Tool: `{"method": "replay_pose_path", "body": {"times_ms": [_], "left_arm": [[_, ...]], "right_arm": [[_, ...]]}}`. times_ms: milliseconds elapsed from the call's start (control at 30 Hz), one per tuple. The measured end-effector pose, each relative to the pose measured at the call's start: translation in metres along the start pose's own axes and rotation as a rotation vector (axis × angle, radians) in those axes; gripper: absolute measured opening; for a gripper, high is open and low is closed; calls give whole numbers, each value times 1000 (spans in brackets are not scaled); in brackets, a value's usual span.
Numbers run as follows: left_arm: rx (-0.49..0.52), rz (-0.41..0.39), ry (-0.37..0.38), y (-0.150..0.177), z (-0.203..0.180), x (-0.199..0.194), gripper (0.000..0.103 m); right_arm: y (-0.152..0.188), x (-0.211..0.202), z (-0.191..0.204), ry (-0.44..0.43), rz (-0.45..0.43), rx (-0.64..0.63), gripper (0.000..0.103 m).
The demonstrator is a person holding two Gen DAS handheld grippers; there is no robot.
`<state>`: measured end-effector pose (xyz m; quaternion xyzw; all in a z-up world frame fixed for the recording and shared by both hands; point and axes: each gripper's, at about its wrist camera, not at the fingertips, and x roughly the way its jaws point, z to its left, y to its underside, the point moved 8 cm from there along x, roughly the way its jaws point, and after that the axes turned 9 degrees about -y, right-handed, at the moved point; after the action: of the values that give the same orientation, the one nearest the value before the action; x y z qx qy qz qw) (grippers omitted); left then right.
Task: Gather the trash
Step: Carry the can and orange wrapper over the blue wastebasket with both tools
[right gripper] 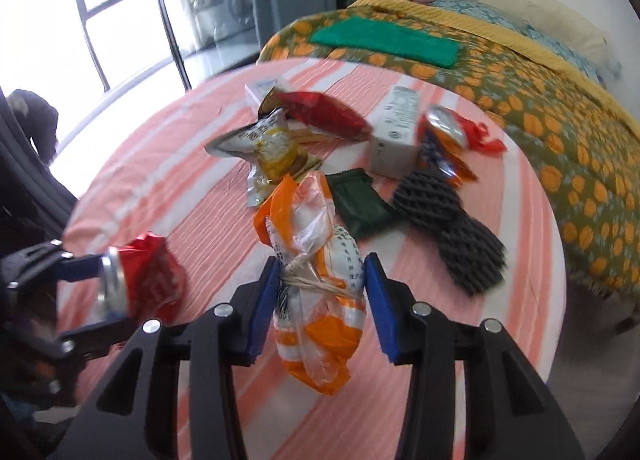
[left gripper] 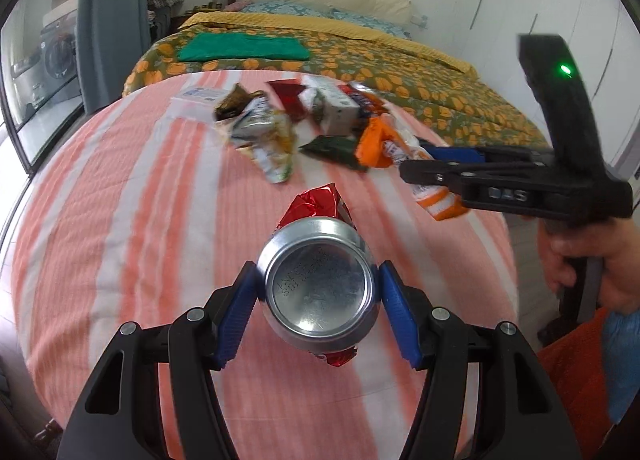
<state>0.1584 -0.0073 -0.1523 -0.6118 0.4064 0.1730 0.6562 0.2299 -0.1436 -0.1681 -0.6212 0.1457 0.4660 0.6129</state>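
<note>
Two grippers, each loaded.

Left wrist view: left gripper (left gripper: 318, 292) has its blue pads pressed on either side of a crushed red can (left gripper: 318, 284), silver base toward the lens. Jaws sit about half open, stopped by the can's width; a side grip likely keeps the can from slipping. The can hangs over the near edge of the striped tablecloth (left gripper: 120, 220). At the right edge, the right gripper (left gripper: 416, 174) pinches an orange-and-white plastic bag (left gripper: 438, 206).

Right wrist view: right gripper (right gripper: 320, 296) is closed nearly shut on the bag's tied neck, the narrowest part and probably the firmest hold. The bag drapes toward the near edge. Remaining trash sits mid-surface toward the far edge: red wrapper (right gripper: 324, 114), white carton (right gripper: 394, 132), dark green packet (right gripper: 360, 206), grey foam net (right gripper: 448, 220).

Surface: round table, pink and white stripes. A bed with an orange-patterned cover (right gripper: 560, 132) stands just behind; window at left.
</note>
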Motion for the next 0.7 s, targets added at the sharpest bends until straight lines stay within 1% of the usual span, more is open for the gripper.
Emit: {"method": "replay_pose_path", "body": {"times_ms": [67, 133, 200, 233, 267, 367, 400, 433, 467, 567, 600, 633, 700], "left_arm": [[18, -10, 29, -5, -23, 0, 61], [33, -11, 61, -9, -48, 4, 61], [44, -6, 92, -12, -70, 6, 61], [54, -6, 113, -15, -85, 7, 61], [67, -6, 136, -16, -101, 6, 61], [120, -1, 200, -20, -152, 6, 61], [134, 4, 217, -22, -165, 8, 61], [156, 12, 244, -23, -188, 10, 61], [169, 17, 260, -21, -202, 12, 61], [220, 43, 314, -18, -259, 21, 61], [231, 52, 321, -17, -273, 25, 61], [246, 69, 328, -15, -295, 35, 61], [254, 98, 335, -10, -320, 50, 61]], "right_arm": [[13, -19, -17, -33, -24, 91, 43], [26, -35, -39, -84, -37, 194, 43], [39, -54, -55, -101, -65, 252, 43], [47, -65, -66, -95, -77, 275, 43], [54, -73, -78, -82, -85, 290, 43], [82, -102, -128, 2, -102, 356, 43], [96, -114, -152, 49, -106, 385, 43], [106, -121, -168, 81, -107, 403, 43], [118, -130, -188, 117, -108, 435, 43], [148, -144, -227, 164, -112, 510, 43], [158, -146, -239, 182, -110, 527, 43], [170, -148, -251, 198, -108, 547, 43], [189, -149, -271, 213, -106, 589, 43]]}}
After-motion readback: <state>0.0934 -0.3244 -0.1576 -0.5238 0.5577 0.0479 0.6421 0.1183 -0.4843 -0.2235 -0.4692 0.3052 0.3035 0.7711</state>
